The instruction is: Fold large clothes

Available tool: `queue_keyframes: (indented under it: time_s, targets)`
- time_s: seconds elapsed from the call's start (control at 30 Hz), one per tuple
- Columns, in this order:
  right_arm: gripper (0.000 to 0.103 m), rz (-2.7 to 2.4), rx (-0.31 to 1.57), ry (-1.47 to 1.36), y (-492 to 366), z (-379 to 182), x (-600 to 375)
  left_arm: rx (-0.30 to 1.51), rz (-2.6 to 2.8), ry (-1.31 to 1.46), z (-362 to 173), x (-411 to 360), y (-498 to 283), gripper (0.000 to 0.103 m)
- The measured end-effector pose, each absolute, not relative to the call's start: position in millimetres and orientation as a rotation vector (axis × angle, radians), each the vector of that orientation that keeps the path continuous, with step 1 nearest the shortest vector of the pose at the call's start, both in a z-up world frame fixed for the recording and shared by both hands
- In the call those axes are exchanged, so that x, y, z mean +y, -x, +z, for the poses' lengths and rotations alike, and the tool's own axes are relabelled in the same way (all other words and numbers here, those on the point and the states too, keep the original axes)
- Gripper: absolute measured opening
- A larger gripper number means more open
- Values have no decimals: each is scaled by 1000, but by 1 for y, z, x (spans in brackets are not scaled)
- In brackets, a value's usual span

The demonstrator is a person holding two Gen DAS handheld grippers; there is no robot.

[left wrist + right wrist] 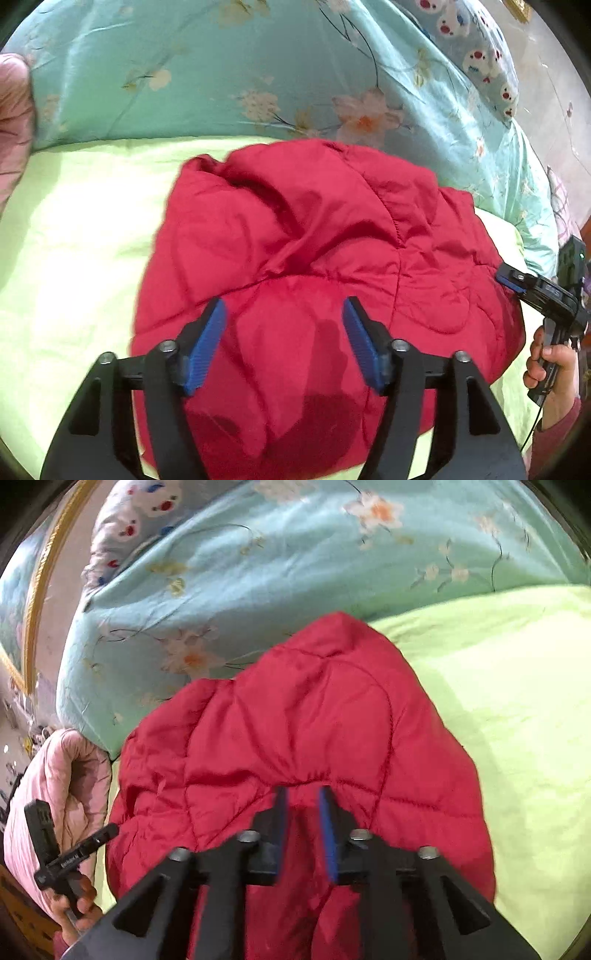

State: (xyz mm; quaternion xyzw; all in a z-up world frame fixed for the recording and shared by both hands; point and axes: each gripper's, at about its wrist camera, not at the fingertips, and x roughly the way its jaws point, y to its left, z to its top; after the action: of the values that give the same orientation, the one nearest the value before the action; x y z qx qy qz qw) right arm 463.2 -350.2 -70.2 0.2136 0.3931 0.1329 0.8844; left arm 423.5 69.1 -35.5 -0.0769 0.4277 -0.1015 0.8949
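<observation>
Red quilted jacket [314,258], bunched, long axis toward my teal quilt [184,74]; left gripper [284,343] apart, right gripper [303,827] narrowly apart.

I see a bed with a pale green sheet [74,229], a turquoise floral quilt [221,66] heaped along its far side, and a cartoon-print pillow [480,55] beyond it. A gold-framed headboard [40,590] edges the right wrist view.
</observation>
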Motion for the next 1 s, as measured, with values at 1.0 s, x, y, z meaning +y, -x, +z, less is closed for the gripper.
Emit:
queue_keyframes:
  time_s: [1.0]
  targets:
    - [71, 197, 833, -391, -417, -68, -402, 988, -179, 447, -81, 165, -390, 82]
